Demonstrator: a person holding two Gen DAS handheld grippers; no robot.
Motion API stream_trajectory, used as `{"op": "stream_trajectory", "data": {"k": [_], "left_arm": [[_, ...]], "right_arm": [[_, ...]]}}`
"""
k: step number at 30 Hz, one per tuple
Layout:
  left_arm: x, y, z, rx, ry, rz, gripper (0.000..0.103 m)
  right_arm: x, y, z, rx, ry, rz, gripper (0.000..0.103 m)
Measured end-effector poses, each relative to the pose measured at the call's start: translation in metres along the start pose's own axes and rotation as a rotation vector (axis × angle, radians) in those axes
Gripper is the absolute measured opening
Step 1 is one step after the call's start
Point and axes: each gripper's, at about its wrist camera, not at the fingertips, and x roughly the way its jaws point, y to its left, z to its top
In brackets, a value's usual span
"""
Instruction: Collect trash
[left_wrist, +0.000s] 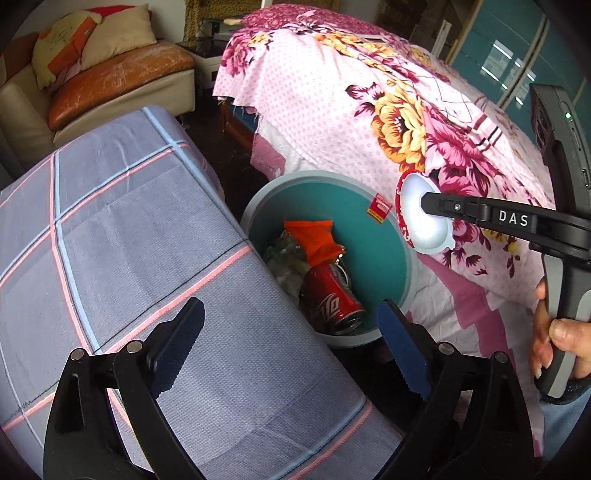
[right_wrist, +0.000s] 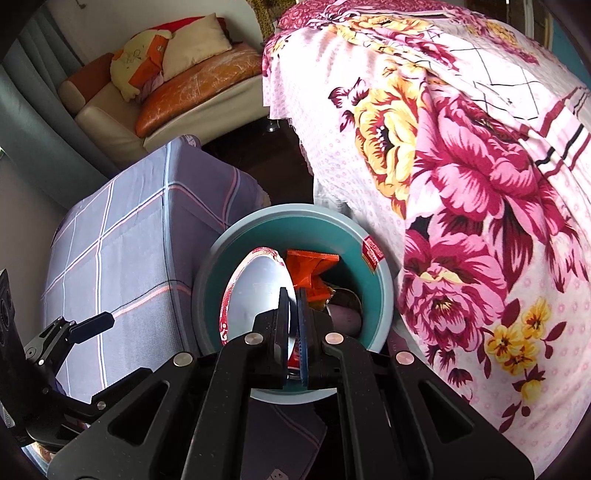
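The right gripper (right_wrist: 293, 314), jaws clamped on the white, red-rimmed paper bowl (right_wrist: 258, 291), holds it above the round teal plastic bin (right_wrist: 373, 295); released off-centre, it may catch the rim, while the left gripper (left_wrist: 291, 332) hangs agape, empty.

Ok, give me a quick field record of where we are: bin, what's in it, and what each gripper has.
bin: round teal plastic bin on the floor between the checked grey cloth and the floral pink bedspread
contents: red soda can, orange wrapper, clear crumpled plastic
left gripper: open, empty, aimed at the bin
right gripper: shut on white red-rimmed foil lid, held above the bin
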Motion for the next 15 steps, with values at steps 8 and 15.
{"op": "stream_trajectory", "data": {"k": [8, 15], "left_arm": [[-0.005, 0.013, -0.001, -0.037, -0.003, -0.006, 0.095], [-0.014, 0.021, -0.008, -0.073, -0.012, 0.015, 0.095]], "right_arm": [[0.004, 0.011, 0.004, -0.019, -0.005, -0.003, 0.063], [-0.005, 0.016, -0.001, -0.025, 0.003, -0.005, 0.088]]}}
